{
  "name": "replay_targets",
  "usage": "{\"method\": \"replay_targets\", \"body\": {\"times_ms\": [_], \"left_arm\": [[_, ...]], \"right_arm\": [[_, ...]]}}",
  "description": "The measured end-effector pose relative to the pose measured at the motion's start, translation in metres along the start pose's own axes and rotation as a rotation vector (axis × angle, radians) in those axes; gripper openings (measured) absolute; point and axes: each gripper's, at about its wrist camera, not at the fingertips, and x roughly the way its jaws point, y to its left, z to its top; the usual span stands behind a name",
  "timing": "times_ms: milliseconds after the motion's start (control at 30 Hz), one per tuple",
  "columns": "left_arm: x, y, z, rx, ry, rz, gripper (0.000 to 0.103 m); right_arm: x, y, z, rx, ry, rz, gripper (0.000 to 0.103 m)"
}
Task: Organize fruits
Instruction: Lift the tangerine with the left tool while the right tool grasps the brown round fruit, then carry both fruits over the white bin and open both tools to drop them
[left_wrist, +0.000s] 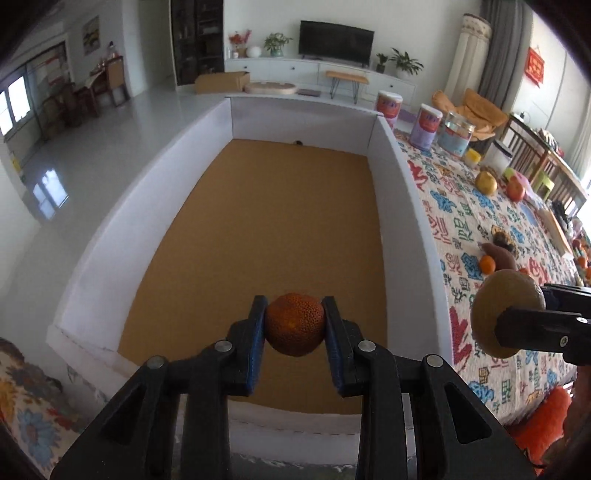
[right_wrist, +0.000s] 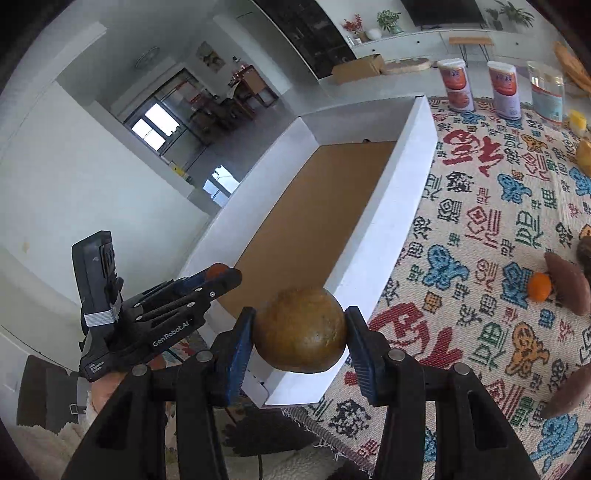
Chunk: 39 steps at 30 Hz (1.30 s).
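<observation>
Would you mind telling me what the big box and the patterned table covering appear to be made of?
The box looks like white paperboard or foam board: thin, flat, matte walls with creased corners. Its floor seems cork or brown cardboard, a dull, even tan. The table covering looks like woven cotton, with a stitch-grained pattern and a frayed near edge.

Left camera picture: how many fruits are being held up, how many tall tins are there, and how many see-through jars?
Held fruits: 2, the bumpy orange fruit and the brown fruit
Tall tins: 2, the nearer tin and the farther tin
See-through jars: 1, the see-through jar
Total: 5
</observation>
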Motion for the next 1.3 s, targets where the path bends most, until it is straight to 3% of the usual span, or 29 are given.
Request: {"method": "replay_targets", "body": {"times_ms": [100, 167, 233, 300, 400, 467, 500, 600, 667, 767, 867, 967, 1100, 1233, 1300], "left_arm": [[0.015, 0.010, -0.010, -0.017, 0.035, 0.036, 0.033], [0.016, 0.016, -0.013, -0.026, 0.036, 0.060, 0.040], [0.011, 0.018, -0.012, -0.036, 0.016, 0.068, 0.065], [0.000, 0.017, -0.009, -0.045, -0.033, 0.058, 0.073], [-0.014, -0.003, 0.000, -0.019, -0.087, 0.001, 0.073], [-0.025, -0.025, 0.004, 0.029, -0.137, -0.035, 0.081], [-0.029, -0.040, 0.006, 0.061, -0.165, -0.058, 0.087], [-0.027, -0.084, 0.008, 0.189, -0.230, -0.094, 0.087], [-0.014, -0.110, 0.008, 0.261, -0.248, -0.032, 0.087], [0.009, -0.134, 0.008, 0.309, -0.199, 0.029, 0.087], [0.002, -0.143, 0.003, 0.336, -0.228, 0.067, 0.087], [-0.005, -0.143, 0.001, 0.294, -0.215, 0.023, 0.087], [-0.006, -0.149, -0.003, 0.291, -0.199, 0.043, 0.087], [-0.040, -0.164, -0.011, 0.294, -0.344, 0.123, 0.087], [-0.057, -0.180, -0.016, 0.301, -0.381, 0.053, 0.088]], "right_arm": [[0.046, 0.028, -0.005, -0.066, 0.066, 0.003, 0.049], [0.067, 0.036, -0.008, -0.106, 0.092, -0.035, 0.050], [0.079, 0.036, -0.010, -0.120, 0.107, -0.073, 0.051], [0.070, 0.030, -0.011, -0.098, 0.085, -0.062, 0.052], [0.030, 0.018, -0.009, -0.076, 0.011, -0.060, 0.059], [-0.007, 0.009, -0.015, -0.098, -0.049, -0.107, 0.073], [-0.025, 0.001, -0.022, -0.105, -0.078, -0.146, 0.077], [-0.077, -0.035, -0.054, -0.088, -0.166, -0.316, 0.089], [-0.107, -0.068, -0.084, -0.050, -0.209, -0.456, 0.092], [-0.136, -0.130, -0.130, 0.039, -0.225, -0.742, 0.092], [-0.167, -0.183, -0.163, 0.184, -0.244, -0.883, 0.092], [-0.189, -0.217, -0.177, 0.322, -0.298, -0.906, 0.092], [-0.188, -0.240, -0.173, 0.409, -0.325, -0.873, 0.092], [-0.176, -0.240, -0.172, 0.396, -0.302, -0.892, 0.092], [-0.179, -0.237, -0.175, 0.393, -0.331, -0.892, 0.093]]}}
